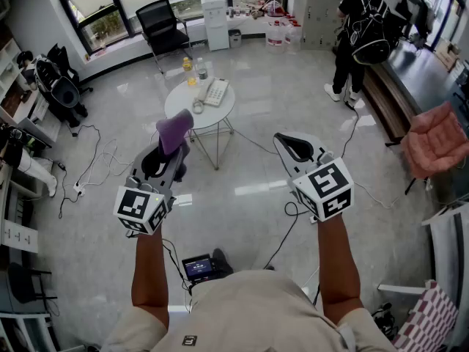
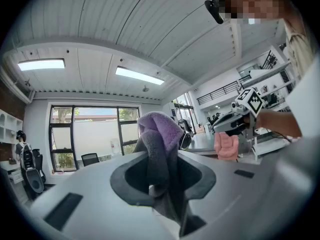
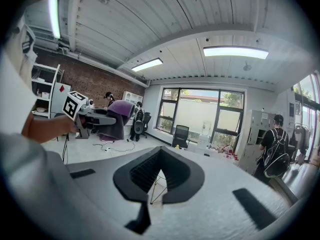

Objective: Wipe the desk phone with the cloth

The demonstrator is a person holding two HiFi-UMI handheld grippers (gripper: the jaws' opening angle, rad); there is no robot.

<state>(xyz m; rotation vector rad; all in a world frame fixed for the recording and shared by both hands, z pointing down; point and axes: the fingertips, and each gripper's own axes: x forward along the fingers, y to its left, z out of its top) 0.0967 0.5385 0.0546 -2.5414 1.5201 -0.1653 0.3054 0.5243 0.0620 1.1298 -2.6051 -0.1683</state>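
Note:
The white desk phone [image 1: 215,92] lies on a small round white table [image 1: 183,108] ahead of me, well beyond both grippers. My left gripper [image 1: 167,155] is held level in the air, shut on a purple-and-grey cloth [image 1: 174,132] that stands up out of its jaws. In the left gripper view the cloth [image 2: 159,134] fills the gap between the jaws of that gripper [image 2: 162,176]. My right gripper [image 1: 292,145] hovers to the right at about the same height, shut with nothing in it. The right gripper view shows its jaws [image 3: 159,176] closed and empty.
Two bottles [image 1: 195,69] and a small ring-shaped thing [image 1: 198,107] share the table with the phone. A black chair [image 1: 163,26] stands behind it. A person with a backpack [image 1: 363,28] stands at the far right. A pink chair [image 1: 438,139] is at the right, and cables [image 1: 102,160] trail over the floor.

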